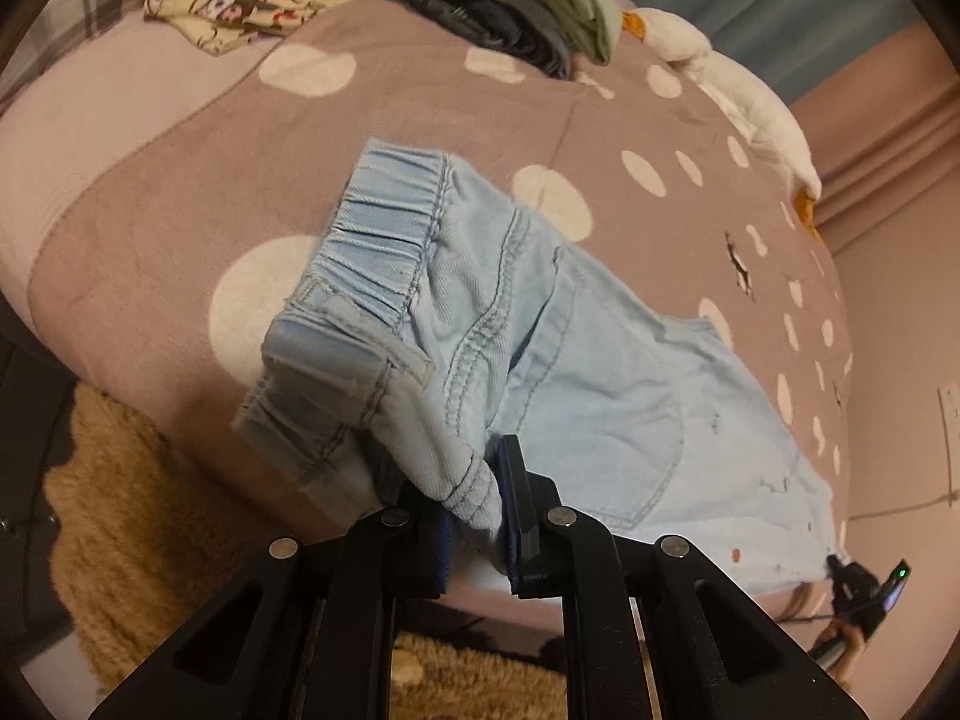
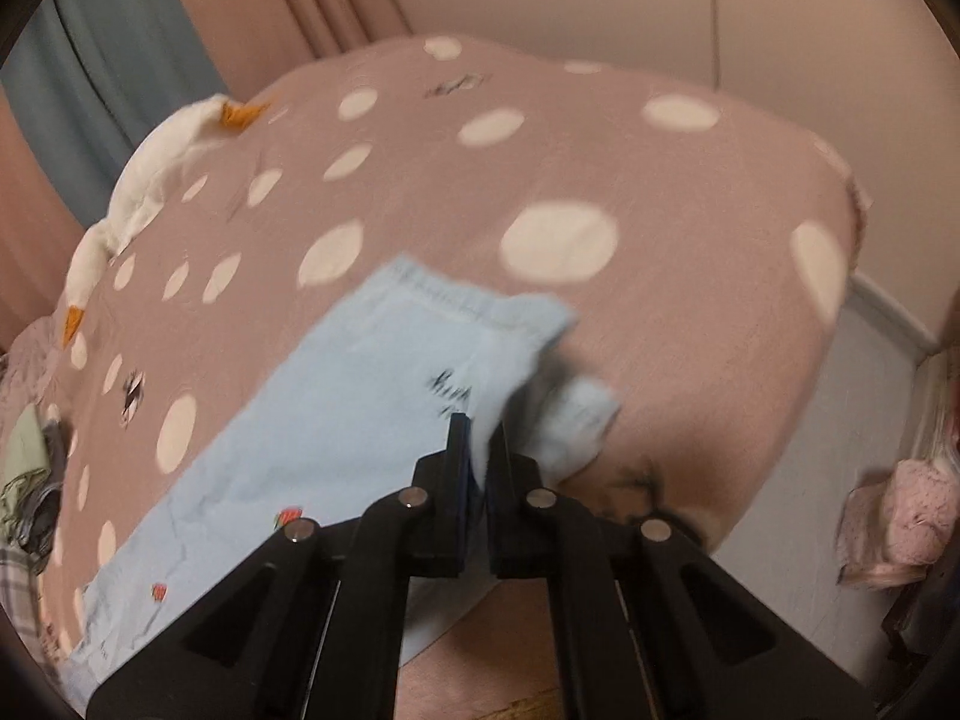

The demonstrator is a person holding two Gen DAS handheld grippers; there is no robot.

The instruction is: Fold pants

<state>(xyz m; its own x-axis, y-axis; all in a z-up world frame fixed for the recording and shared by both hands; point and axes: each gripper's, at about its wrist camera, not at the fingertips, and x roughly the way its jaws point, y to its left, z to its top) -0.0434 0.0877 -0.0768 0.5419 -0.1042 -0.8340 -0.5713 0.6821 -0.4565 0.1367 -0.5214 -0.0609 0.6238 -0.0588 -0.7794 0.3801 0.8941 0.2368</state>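
The pale blue pants [image 1: 540,360] lie stretched across the near edge of the bed [image 1: 180,192], on its mauve cover with cream dots. The left gripper [image 1: 480,516] is closed on a fold of denim at the waist end, its jaws narrow with the cloth bunched between them; the elastic waistband [image 1: 384,240] curls up just beyond it. The right gripper [image 2: 480,450] pinches the leg end, jaws nearly together around a thin ridge of fabric near the hem [image 2: 456,300].

Only the left wrist view shows the waistband, the back pocket stitching, a stack of folded clothes [image 1: 510,6] at the far side of the bed, a printed cloth [image 1: 240,6] beside it, and a shaggy tan rug [image 1: 138,516] on the floor below. It also catches the right gripper [image 1: 864,588] small at the lower right, at the pants' far corner.

The right wrist view is blurred; it alone shows the hem, small red marks on the leg, dark lettering near the jaws, and a pink bundle [image 2: 900,522] on the floor to the right. A white plush toy [image 2: 144,180] with orange parts shows in both views.
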